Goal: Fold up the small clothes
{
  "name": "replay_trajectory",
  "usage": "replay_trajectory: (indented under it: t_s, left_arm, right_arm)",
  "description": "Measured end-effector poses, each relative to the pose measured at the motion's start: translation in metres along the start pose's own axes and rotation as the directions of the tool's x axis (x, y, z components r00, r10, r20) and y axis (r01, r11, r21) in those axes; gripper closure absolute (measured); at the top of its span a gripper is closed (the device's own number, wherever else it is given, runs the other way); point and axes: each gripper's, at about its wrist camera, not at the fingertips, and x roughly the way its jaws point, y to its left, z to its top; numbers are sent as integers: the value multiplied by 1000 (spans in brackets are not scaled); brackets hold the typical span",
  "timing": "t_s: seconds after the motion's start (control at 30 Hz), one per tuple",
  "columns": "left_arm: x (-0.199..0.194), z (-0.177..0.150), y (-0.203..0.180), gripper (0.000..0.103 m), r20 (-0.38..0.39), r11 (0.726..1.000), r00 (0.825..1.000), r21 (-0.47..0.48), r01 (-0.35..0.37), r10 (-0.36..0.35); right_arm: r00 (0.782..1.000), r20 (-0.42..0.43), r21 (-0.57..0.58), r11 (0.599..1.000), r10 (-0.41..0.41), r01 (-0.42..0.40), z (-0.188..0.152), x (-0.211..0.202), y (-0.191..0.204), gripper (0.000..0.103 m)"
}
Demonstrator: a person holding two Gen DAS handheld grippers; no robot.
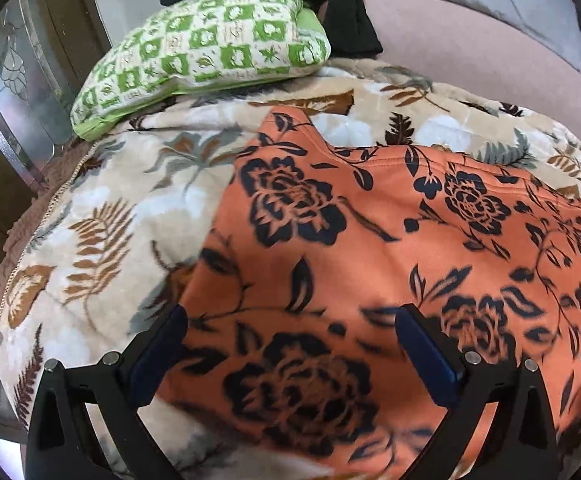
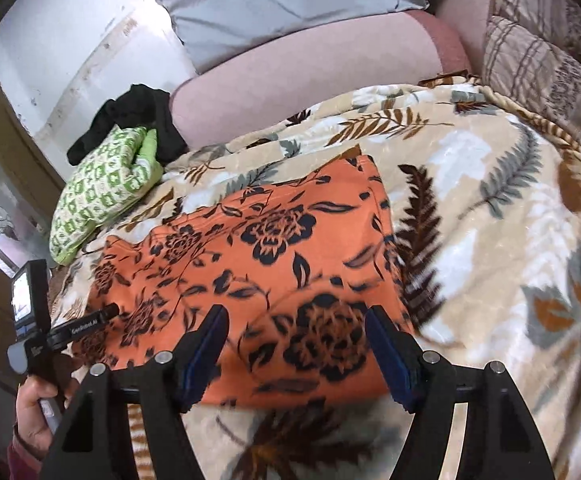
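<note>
1. Where things are: the orange cloth garment with the black flower print [image 2: 250, 248] lies flat on the beige plush blanket with the brown and grey leaf pattern [image 2: 490, 208]. It sits right under and ahead of both sets of tongs.
2. Right gripper [image 2: 298, 350]: blue-padded fingers stand apart above the near edge of the orange cloth, nothing pinched between them.
3. Left gripper [image 1: 290, 352]: same deal, fingers wide apart over the cloth, pads not pressing on anything as far as I can tell.
4. My read is the garment already looks folded at least once, and it's between folds now.
5. To do the next fold well, I'd grab two corners of one edge, one per tong, lift evenly and lay it over so the edges line up. Pinch only the orange layers, not the fluffy blanket under them.
6. Off past the left tong there's a green-and-white checked cushion [image 1: 206, 48] with a black cloth [image 1: 330, 0] behind it, well clear.
7. Writing: there's small white lettering on the left gripper's black body in the right view, too blurry to read.
</note>
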Motion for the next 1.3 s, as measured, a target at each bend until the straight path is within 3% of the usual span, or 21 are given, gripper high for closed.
replay_trajectory:
  t_s: [0.13,0.3,0.47,0.63,0.8,0.9,1.07,1.3]
  left_arm:
    - [-13,-11,24,0,5,998,1000,-56,3,-2]
    - [-21,-24,54,0,-35,985,998,-164,48,-55]
    - [-25,-60,76,0,-106,950,981,-285,127,-163]
    - [-24,-74,78,0,-132,940,975,-315,132,-181]
    - [-15,-76,72,0,-117,927,961,-314,203,-250]
    - [-6,-67,64,0,-99,894,934,-337,294,-345]
    - [2,-50,57,1,-12,863,921,-355,359,-388]
    - [7,-40,56,25,68,825,912,-403,396,-405]
  right_arm:
    - [1000,0,52,999,6,-6,-18,-21,-21,29]
    - [993,-34,177,979,109,-101,-34,-26,-46,29]
    - [954,-43,317,910,296,-268,-48,-14,-58,29]
    - [945,-75,337,900,317,-275,-53,2,-56,29]
    - [936,-90,375,883,340,-284,-59,12,-59,29]
    - [927,-95,410,863,363,-296,-57,23,-62,29]
    - [917,-97,475,828,386,-298,-52,46,-69,29]
    - [911,-36,554,767,410,-323,-41,61,-84,29]
